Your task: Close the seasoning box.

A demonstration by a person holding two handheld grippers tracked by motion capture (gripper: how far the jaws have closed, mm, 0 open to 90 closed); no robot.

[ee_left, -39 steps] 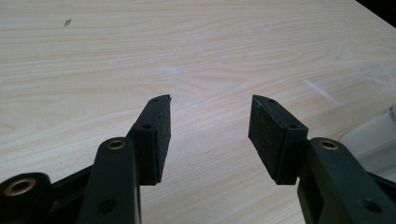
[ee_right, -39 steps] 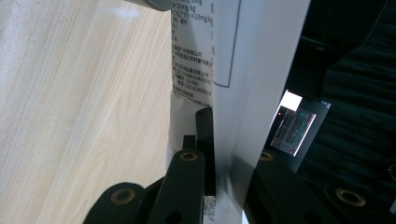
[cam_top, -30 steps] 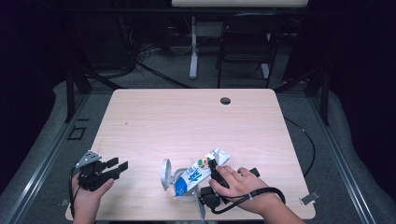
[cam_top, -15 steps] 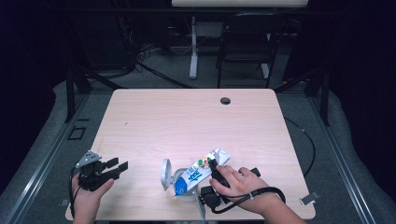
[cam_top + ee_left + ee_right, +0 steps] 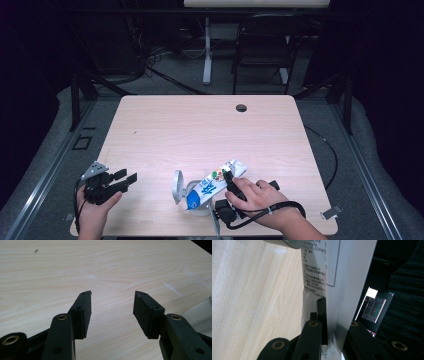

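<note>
Pouch (image 5: 212,186) at six o'clock on the table (image 5: 200,130), long axis running two to eight o'clock, tipped into the cup (image 5: 196,204). Pinched at its upper end by right tool (image 5: 229,181). Left tool (image 5: 127,177) wide, empty, off at nine o'clock, farther away.

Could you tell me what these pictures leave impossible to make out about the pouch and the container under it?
- Right gripper fingers, high view: covered by the hand.
- Small print on the pouch, right gripper view: too blurred to read.
- White container contents, high view: hidden by the pouch.
- Container lid, left gripper view: cut off by the right edge.
</note>
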